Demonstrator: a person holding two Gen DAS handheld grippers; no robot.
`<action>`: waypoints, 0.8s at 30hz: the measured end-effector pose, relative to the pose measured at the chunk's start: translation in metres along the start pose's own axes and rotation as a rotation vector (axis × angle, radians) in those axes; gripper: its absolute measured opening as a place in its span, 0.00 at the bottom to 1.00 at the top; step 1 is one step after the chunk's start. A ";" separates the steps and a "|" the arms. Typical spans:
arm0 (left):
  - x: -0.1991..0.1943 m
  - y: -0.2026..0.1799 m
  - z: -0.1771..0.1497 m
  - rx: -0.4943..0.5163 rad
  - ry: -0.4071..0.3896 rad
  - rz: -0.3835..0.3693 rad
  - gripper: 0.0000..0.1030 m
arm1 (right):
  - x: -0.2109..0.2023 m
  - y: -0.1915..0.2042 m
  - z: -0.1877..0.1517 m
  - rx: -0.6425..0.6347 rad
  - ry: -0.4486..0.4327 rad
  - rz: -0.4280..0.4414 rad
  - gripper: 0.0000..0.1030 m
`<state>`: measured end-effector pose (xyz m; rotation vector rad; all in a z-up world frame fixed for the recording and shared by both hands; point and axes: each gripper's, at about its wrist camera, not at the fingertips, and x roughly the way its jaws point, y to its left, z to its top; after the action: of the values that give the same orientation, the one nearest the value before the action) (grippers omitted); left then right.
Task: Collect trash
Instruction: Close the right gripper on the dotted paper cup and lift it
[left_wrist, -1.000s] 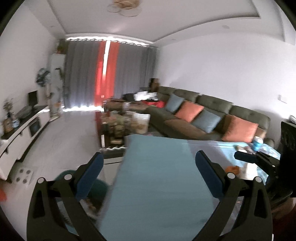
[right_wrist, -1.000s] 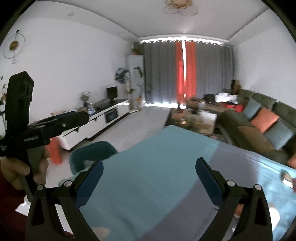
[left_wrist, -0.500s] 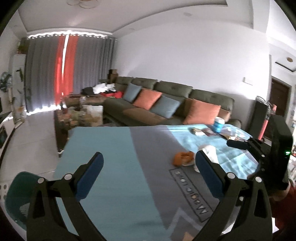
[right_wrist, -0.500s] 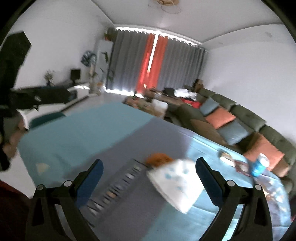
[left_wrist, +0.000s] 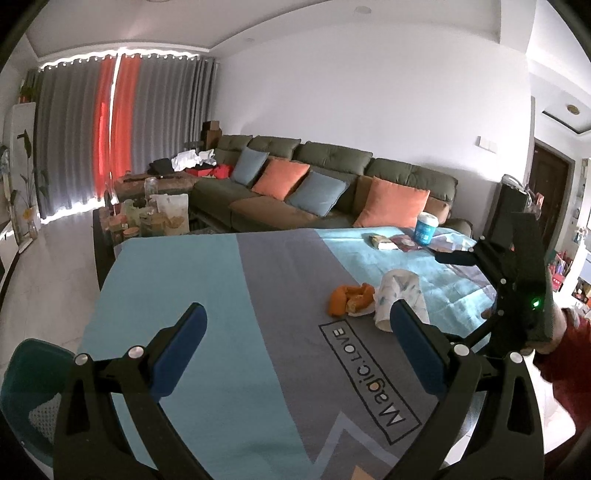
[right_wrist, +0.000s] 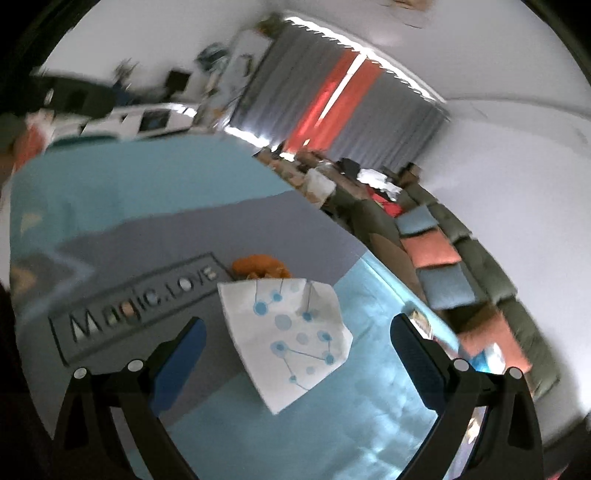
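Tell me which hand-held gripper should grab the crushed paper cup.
Right hand-held gripper: it is open, and the crushed paper cup lies between its fingers. The left hand-held gripper is open too, but sits farther back.

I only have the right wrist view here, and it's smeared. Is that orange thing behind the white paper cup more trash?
Observer: Yes, orange peel, lying against the crumpled paper cup.
Operator: Where's the left gripper?
Observer: The left gripper is open and empty, over the tablecloth, short of the peel.
Operator: Anything else on the table?
Observer: A blue-labelled cup and wrappers at the far end.
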<state>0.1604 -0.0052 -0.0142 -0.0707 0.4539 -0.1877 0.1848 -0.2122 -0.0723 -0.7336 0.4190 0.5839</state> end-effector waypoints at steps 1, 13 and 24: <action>0.003 -0.001 -0.001 0.002 0.008 -0.002 0.95 | 0.003 0.000 -0.001 -0.030 0.011 0.005 0.93; 0.018 -0.004 0.002 0.033 0.046 -0.029 0.95 | 0.015 0.002 0.003 -0.144 0.071 0.083 0.76; 0.033 -0.005 0.000 0.041 0.073 -0.041 0.95 | 0.001 -0.022 0.004 0.007 0.025 0.137 0.56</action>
<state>0.1887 -0.0169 -0.0275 -0.0331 0.5214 -0.2403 0.1996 -0.2218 -0.0593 -0.7096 0.4972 0.7022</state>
